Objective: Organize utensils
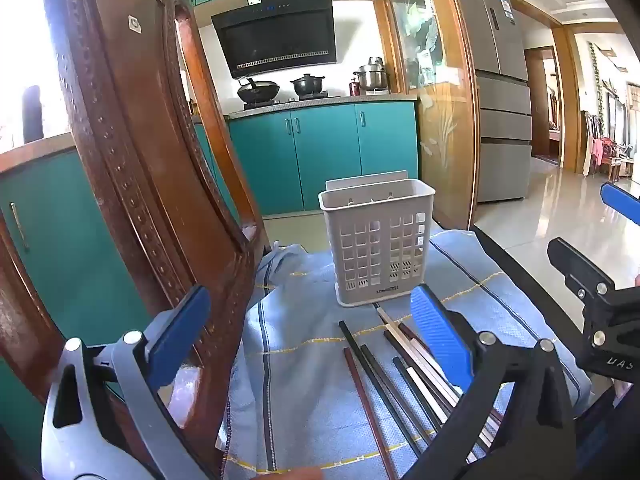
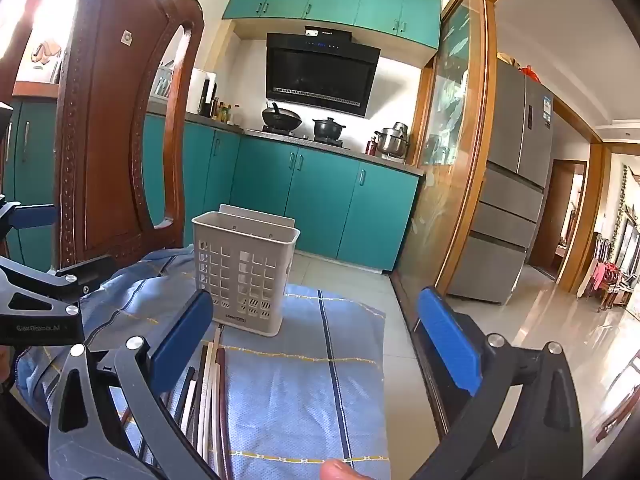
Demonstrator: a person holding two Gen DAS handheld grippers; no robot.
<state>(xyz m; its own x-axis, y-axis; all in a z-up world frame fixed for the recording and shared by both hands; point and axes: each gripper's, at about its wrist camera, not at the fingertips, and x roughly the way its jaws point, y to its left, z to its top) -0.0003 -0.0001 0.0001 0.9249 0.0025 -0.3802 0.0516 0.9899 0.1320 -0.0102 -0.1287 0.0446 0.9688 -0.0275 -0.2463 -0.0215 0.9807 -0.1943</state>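
Observation:
A grey slotted utensil holder [image 1: 378,242] stands upright and empty on a blue cloth [image 1: 304,344]; it also shows in the right wrist view [image 2: 244,270]. Several chopsticks [image 1: 404,368], black, brown and white, lie loose on the cloth in front of it, also seen in the right wrist view [image 2: 208,392]. My left gripper [image 1: 312,332] is open and empty, above the chopsticks' left side. My right gripper [image 2: 316,332] is open and empty, to the right of the chopsticks; it appears at the right edge of the left wrist view [image 1: 600,292].
A carved wooden chair back [image 1: 132,168] rises close on the left, also in the right wrist view [image 2: 112,140]. Teal kitchen cabinets [image 1: 320,152] and a stove with pots stand behind. A glass sliding door [image 2: 444,184] and tiled floor lie to the right.

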